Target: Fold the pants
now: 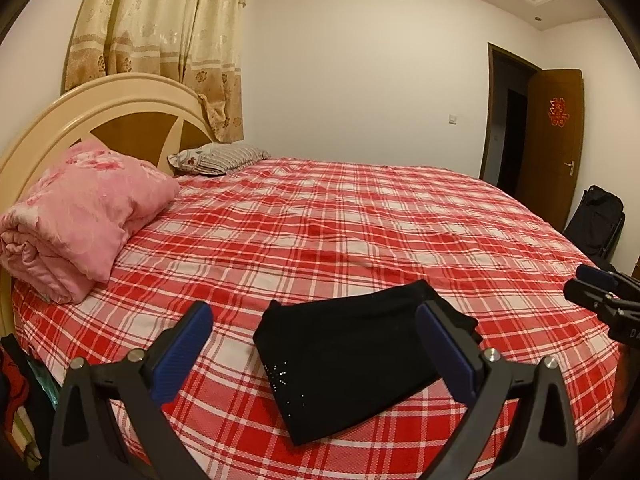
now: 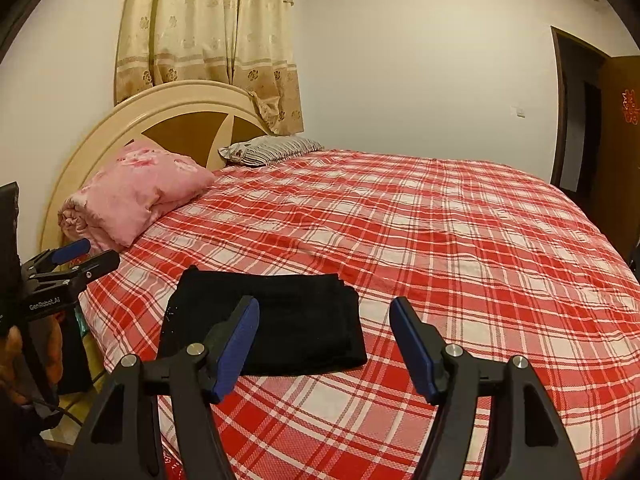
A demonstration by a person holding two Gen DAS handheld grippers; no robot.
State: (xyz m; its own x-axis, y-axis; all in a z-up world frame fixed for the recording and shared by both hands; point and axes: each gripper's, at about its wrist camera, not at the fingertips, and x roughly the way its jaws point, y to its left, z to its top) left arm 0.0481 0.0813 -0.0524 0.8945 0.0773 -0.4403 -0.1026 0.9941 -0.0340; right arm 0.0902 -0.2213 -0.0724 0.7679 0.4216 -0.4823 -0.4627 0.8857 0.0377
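Observation:
The black pants [image 1: 352,360] lie folded into a compact rectangle on the red plaid bed sheet [image 1: 360,220], near the bed's front edge; small sparkles show on one corner. They also show in the right wrist view [image 2: 280,320]. My left gripper [image 1: 316,320] is open and empty, held above and just in front of the pants. My right gripper [image 2: 324,312] is open and empty, held above the sheet at the pants' right end. Each gripper shows in the other's view: the right one [image 1: 596,284], the left one [image 2: 86,256].
A rolled pink quilt [image 1: 80,216] and a striped pillow [image 1: 216,158] lie at the cream headboard [image 1: 80,100]. Beige curtains [image 1: 160,40] hang behind. A brown door [image 1: 552,140] stands open at the right, with a black bag [image 1: 596,220] beside the bed.

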